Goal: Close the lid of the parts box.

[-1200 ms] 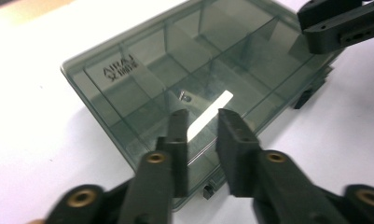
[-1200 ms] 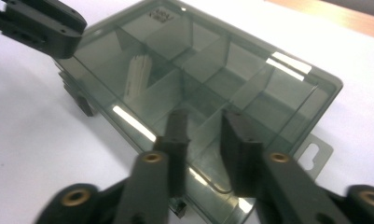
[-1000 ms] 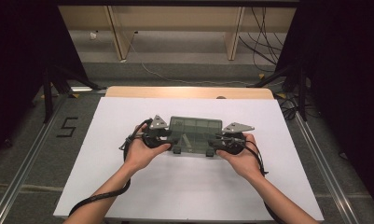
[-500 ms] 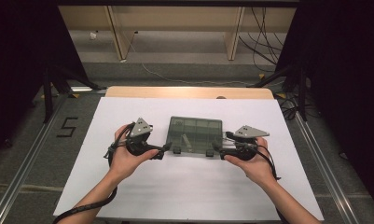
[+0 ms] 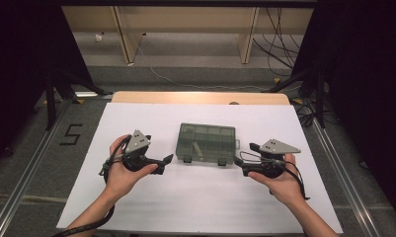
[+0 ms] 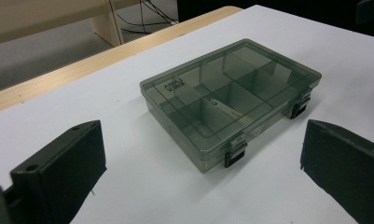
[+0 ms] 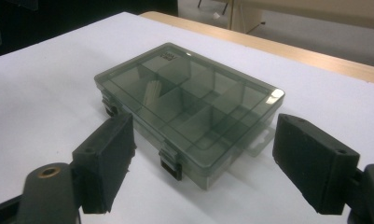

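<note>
A smoky translucent compartment box (image 5: 206,143) lies with its lid down on the white table, two black latches on its near side. A small pale piece (image 6: 217,103) sits in one compartment. My left gripper (image 5: 166,160) is held just left of the box, apart from it and pointing at it. Its jaws have just been opening and stand wide with nothing between them. My right gripper (image 5: 245,154) sits off the box's near right corner, also clear of it, jaws just opened. The box (image 6: 231,88) lies ahead of the left gripper (image 6: 201,140). From the right gripper (image 7: 203,126) the box (image 7: 189,102) is close ahead.
The table (image 5: 210,197) has a wooden far edge (image 5: 200,97). Metal rails run along the floor on both sides, with a "5" mark (image 5: 71,134) at the left. Dark stands and cables (image 5: 284,39) lie beyond the table.
Both grippers were at the box's near side one second ago. They have drawn away from it, the left to the left and the right to the right, with jaws now apart.
</note>
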The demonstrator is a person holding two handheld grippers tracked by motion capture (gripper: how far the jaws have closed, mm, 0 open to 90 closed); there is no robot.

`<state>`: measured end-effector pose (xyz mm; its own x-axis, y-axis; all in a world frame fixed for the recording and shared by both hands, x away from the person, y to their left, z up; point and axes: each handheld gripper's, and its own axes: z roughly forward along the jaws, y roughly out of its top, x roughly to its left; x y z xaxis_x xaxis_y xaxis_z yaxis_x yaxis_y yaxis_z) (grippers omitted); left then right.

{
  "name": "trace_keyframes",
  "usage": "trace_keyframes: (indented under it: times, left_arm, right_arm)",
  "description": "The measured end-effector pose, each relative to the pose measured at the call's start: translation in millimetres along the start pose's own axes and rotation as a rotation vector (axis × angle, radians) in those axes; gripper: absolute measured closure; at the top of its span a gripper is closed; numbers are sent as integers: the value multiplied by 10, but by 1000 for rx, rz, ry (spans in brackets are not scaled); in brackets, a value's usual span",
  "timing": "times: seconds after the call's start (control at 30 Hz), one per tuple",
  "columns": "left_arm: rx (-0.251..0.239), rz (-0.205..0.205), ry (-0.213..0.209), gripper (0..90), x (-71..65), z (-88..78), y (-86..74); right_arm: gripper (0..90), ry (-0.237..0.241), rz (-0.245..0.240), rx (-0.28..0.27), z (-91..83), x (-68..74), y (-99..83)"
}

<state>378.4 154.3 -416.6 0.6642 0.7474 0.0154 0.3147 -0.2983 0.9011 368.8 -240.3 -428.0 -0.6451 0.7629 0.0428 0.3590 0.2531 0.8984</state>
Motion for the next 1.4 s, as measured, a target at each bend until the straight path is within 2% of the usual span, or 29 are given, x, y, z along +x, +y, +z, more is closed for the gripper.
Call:
trace_keyframes:
  times: [0.23, 0.27, 0.3, 0.4, 0.43, 0.47, 0.53, 0.6, 0.7, 0.87, 0.93, 0.97, 1.0, 1.03, 1.07, 1.23, 1.33, 1.37, 1.4]
  left_arm:
    - [6, -1, 11, 0, 18, -66, -69]
    - [7, -3, 10, 0, 23, -77, -79]
    - [6, -4, 14, 0, 26, -91, -85]
    - [-3, -15, 14, 0, 38, -135, -95]
    - [-4, -6, 17, 0, 42, -148, -100]
    - [-1, -10, 17, 0, 39, -162, -109]
    - [-3, -15, 15, 0, 41, -186, -135]
    - [0, -16, 19, 3, 42, -208, -165]
    - [3, -21, 19, 3, 46, -250, -204]
    - [-2, -30, 22, 10, 75, -329, -260]
    - [-2, -26, 20, 12, 93, -359, -287]
    - [0, -33, 26, 13, 88, -366, -293]
    - [0, -23, 25, 13, 96, -375, -301]
    - [-3, -32, 29, 14, 91, -382, -312]
    - [-1, -32, 30, 15, 92, -394, -322]
    - [7, -28, 32, 20, 94, -419, -389]
    - [9, -41, 31, 20, 96, -427, -416]
    - [4, -43, 29, 21, 98, -431, -419]
    - [2, -42, 38, 22, 99, -439, -420]
  right_arm:
    - [215, -25, -3, -16, -138, -58, -73]
    - [215, -32, 11, -4, -169, -56, -83]
    - [215, -30, 5, -18, -175, -67, -99]
    - [215, -35, 10, -6, -243, -82, -117]
    - [215, -34, 10, -3, -267, -86, -120]
    - [215, -39, 4, -21, -273, -92, -131]
    - [215, -49, 5, -16, -315, -95, -144]
    - [215, -49, 8, -37, -326, -94, -173]
    - [215, -46, 15, -5, -378, -84, -207]
    - [213, -43, 13, 1, -433, -85, -250]
    - [213, -51, 11, -19, -428, -95, -275]
    - [213, -57, 14, -3, -454, -93, -281]
    - [213, -58, 15, 3, -463, -94, -285]
    - [213, -50, 20, -15, -457, -94, -300]
    - [213, -47, 24, -1, -474, -93, -307]
    - [213, -48, 25, -2, -490, -86, -367]
    - [213, -55, 21, 13, -512, -87, -390]
    - [213, -52, 26, -8, -501, -87, -403]
    - [213, -58, 23, 21, -530, -90, -401]
